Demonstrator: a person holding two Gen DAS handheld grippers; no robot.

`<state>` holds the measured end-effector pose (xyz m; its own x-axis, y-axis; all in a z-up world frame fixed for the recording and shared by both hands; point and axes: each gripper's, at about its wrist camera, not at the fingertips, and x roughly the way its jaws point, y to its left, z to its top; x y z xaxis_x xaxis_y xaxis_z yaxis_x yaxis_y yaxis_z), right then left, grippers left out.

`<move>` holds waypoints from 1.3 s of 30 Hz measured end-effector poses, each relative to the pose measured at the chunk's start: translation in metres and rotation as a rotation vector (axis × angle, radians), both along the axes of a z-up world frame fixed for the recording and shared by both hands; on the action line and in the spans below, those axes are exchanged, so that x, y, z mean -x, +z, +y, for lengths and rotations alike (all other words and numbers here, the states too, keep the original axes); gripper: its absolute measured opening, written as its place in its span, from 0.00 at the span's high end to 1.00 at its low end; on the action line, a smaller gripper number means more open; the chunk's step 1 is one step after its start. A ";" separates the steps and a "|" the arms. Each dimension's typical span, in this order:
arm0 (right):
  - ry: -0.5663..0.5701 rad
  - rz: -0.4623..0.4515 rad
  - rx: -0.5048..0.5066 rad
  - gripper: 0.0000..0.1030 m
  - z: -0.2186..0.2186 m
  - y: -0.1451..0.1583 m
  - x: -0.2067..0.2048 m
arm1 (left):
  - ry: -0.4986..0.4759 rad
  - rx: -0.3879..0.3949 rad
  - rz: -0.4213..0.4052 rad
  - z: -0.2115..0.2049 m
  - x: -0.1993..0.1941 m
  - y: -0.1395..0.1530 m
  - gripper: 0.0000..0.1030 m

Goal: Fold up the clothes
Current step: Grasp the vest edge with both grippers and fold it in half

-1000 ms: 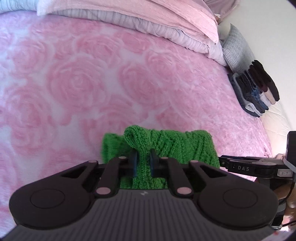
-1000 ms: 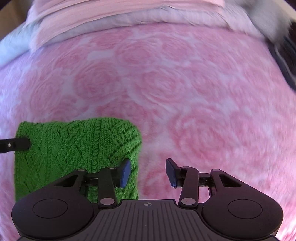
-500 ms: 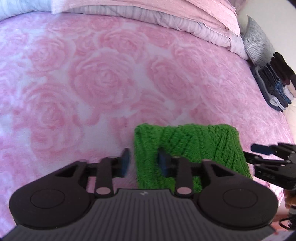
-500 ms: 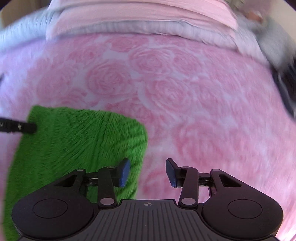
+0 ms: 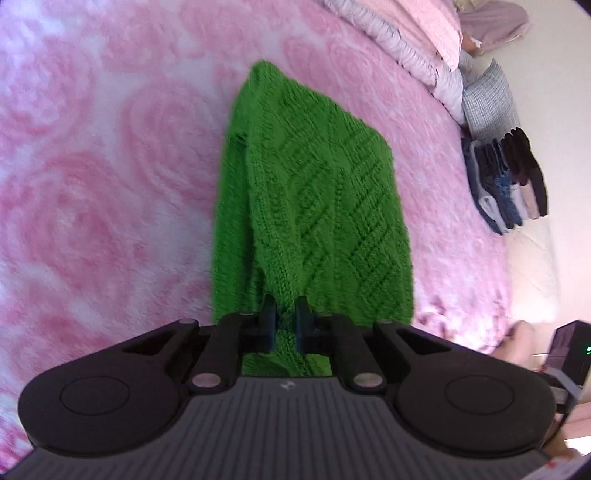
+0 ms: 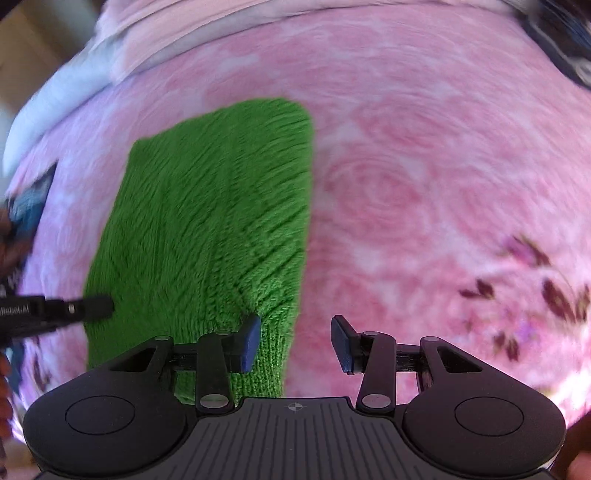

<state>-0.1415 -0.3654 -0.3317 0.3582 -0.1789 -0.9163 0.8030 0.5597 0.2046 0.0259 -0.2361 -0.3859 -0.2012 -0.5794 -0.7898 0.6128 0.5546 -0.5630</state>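
A folded green knit sweater point(image 5: 314, 206) lies on the pink rose blanket point(image 5: 92, 184) and stretches away from my left gripper point(image 5: 285, 325). That gripper is shut on the sweater's near edge, with a fold of knit pinched between its pads. In the right wrist view the sweater point(image 6: 207, 221) fills the left half, blurred by motion. My right gripper point(image 6: 295, 339) stands open over the sweater's right edge; its left finger is above the knit and nothing is pressed between its pads. The left gripper's tip point(image 6: 92, 308) reaches the sweater's left edge from the left.
A row of folded dark and blue clothes point(image 5: 506, 181) stands at the bed's right side beside a grey pillow point(image 5: 487, 99). Pink and white bedding point(image 5: 406, 33) is heaped at the far end. A dark box point(image 5: 569, 350) sits at the lower right.
My left gripper let go of the sweater, opened, shifted along it and shut again on its near edge. The right gripper drew away to the right and stayed open.
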 end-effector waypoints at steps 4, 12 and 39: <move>0.121 0.054 0.024 0.61 0.006 -0.020 -0.017 | 0.043 -0.029 -0.090 0.018 0.010 -0.017 0.91; 0.089 -0.008 -0.066 0.61 -0.022 0.006 0.051 | 0.332 -0.055 -0.043 0.047 0.046 -0.003 0.64; 0.255 -0.082 -0.139 0.60 -0.106 0.007 0.070 | 0.735 0.056 -0.292 0.093 0.003 0.046 0.96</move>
